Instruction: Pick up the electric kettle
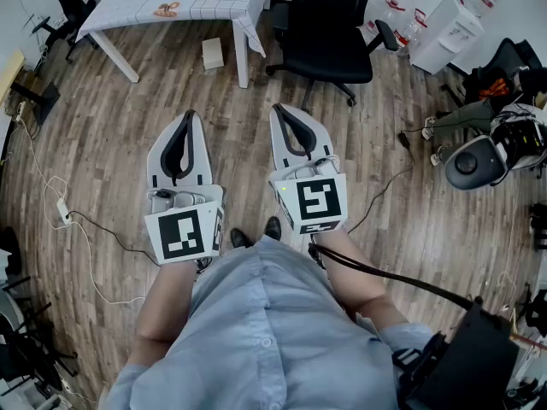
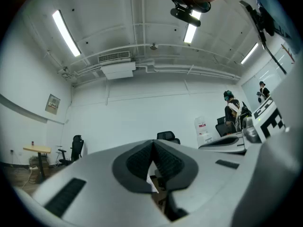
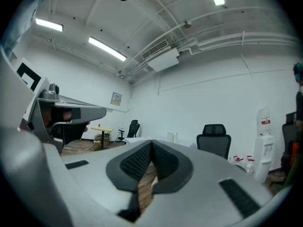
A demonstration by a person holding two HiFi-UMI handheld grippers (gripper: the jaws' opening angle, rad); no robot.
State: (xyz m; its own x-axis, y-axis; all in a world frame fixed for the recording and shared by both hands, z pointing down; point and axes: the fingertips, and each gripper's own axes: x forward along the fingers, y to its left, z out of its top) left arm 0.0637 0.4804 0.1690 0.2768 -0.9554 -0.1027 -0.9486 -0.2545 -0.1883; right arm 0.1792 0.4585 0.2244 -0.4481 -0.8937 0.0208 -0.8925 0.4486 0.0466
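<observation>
Both claws level, side by side
Left claw [image 1: 189, 118] and right claw [image 1: 280, 111] are closed and empty above the floor [image 1: 111, 143].

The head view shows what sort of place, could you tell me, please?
Probably an office or lab workroom: a black office chair, a white table with a checked cloth, and loose cables across the wooden floor.

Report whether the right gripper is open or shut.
Shut: on the right gripper the dark pads meet at the tips, nothing between them.
</observation>
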